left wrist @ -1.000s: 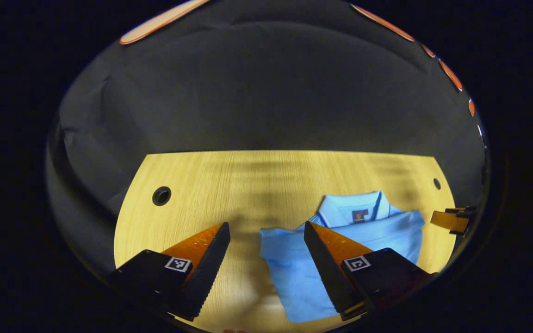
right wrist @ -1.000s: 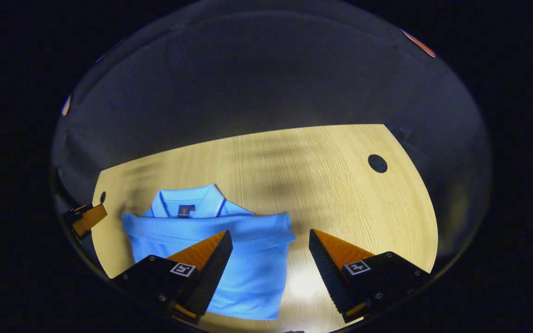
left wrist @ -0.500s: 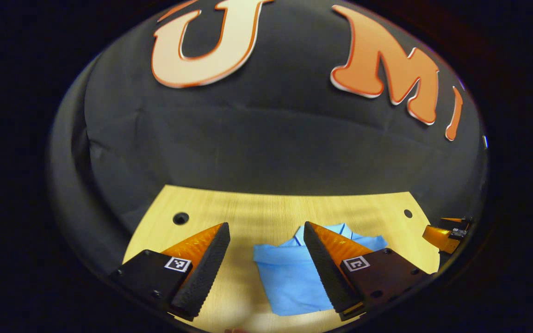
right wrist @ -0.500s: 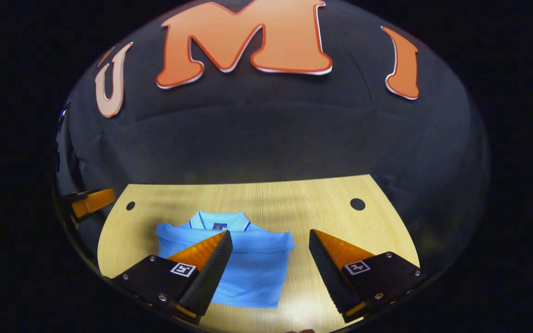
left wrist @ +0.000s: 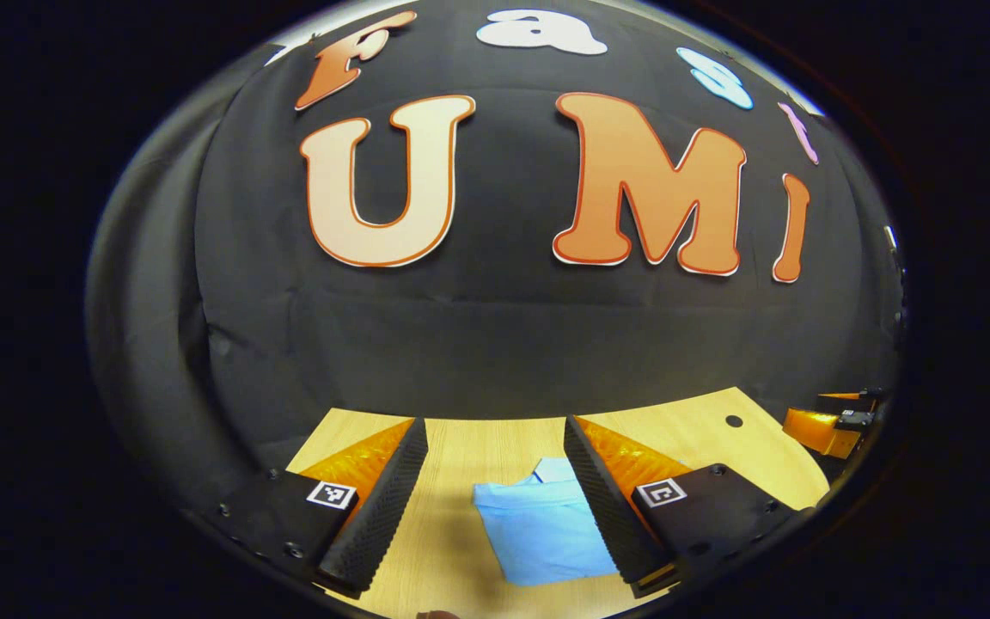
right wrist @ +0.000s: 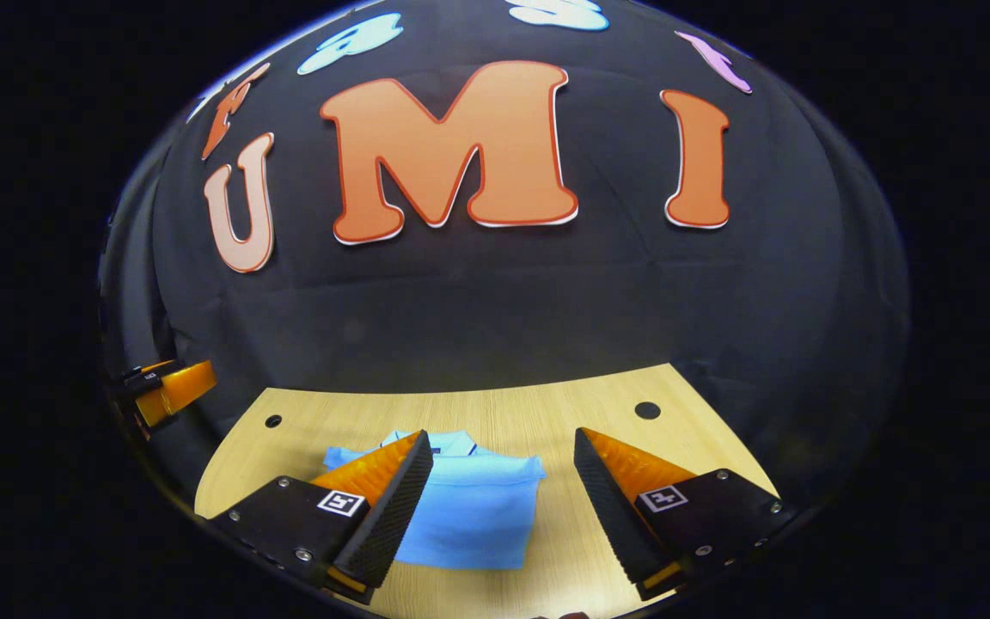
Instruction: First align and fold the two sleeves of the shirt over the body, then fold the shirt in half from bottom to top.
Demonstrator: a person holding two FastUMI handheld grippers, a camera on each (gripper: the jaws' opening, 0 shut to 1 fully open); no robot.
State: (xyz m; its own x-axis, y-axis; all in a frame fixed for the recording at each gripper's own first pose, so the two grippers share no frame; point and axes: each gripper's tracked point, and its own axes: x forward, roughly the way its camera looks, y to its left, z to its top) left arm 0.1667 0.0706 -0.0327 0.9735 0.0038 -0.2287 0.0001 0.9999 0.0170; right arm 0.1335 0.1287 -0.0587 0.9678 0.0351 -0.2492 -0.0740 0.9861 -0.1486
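Both grippers are up off the work and the folded light-blue polo shirt is lying flat on the pale wooden table, a compact rectangle with its collar toward the black cloth wall. From the right gripper view, the right gripper hangs above the table's near side with its jaws spread wide and nothing between them; the shirt sits low and left of centre, partly behind one finger, and bare wood shows in the gap on the other side. A small round hole marks the far right part of the tabletop, another one the far left. Over at the left edge of this view, the left gripper pokes in, held above and clear of the table.

Switch to the left gripper view: the left gripper has its jaws parted wide too, empty, and the light-blue shirt shows through the gap, lying on the wood with one edge tucked behind a finger. The collar end peeks up at the far side of the bundle. At the right edge, the right gripper is in sight, off the tabletop, near another round hole. Nobody is touching the shirt.
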